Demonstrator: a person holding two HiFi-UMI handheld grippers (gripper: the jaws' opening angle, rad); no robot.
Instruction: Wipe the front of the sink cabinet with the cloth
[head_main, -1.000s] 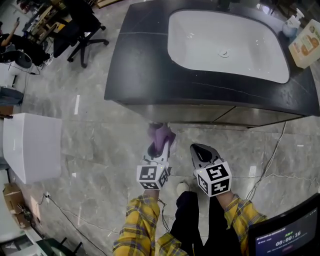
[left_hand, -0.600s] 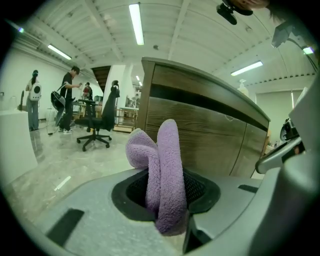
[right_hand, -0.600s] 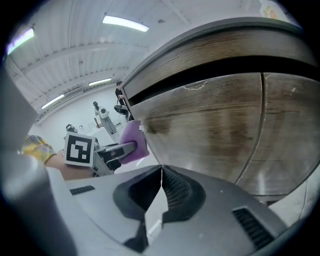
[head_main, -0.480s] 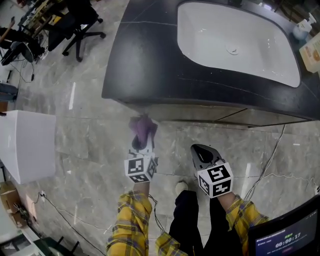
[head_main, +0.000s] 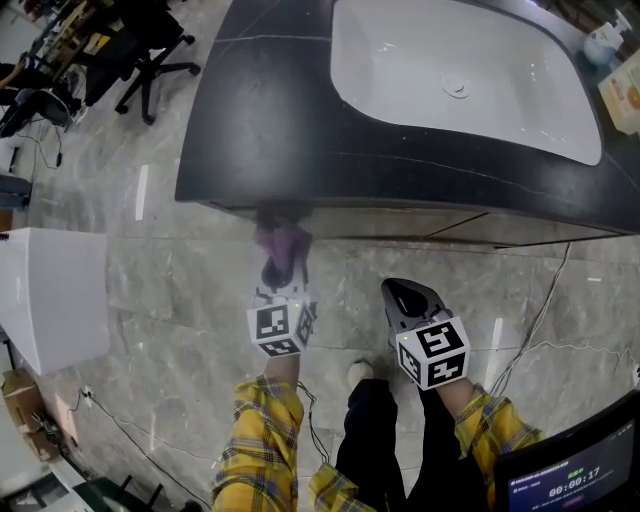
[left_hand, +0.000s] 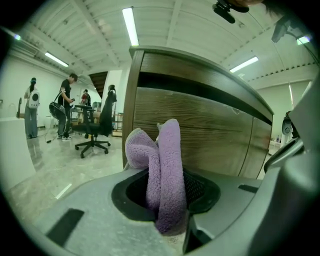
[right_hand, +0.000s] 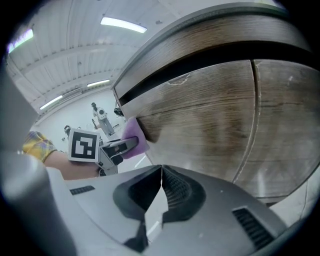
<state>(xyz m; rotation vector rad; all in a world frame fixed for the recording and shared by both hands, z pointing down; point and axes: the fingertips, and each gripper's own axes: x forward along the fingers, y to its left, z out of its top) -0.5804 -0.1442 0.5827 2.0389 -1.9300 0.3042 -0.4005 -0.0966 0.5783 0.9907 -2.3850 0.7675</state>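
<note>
Well, the left claw (left_hand: 167, 202) is shut tight on the purple cloth (left_hand: 167, 165), which sticks up out of it in a folded lump. The cloth sits at the left end of the wooden cabinet front (left_hand: 200, 130), just under the dark counter top (head_main: 270, 130), and looks to touch the wood. The right claw (right_hand: 161, 195) has its two jaws pressed together with nothing in them. It hangs just beside the left one, a bit back from the cabinet.

The white sink (head_main: 400, 95) is set in the counter top, with a drain hole (head_main: 456, 88) in its bottom. Grey floor (head_main: 180, 300) lies open to the left of the cabinet corner. A white box (head_main: 50, 290) stands well off to the left, and a black chair (head_main: 150, 50) on wheels is farther back. A thin cable (head_main: 540, 320) runs over the floor on the right, near the cabinet. A bottle (head_main: 603, 40) stands at the counter's far right.
</note>
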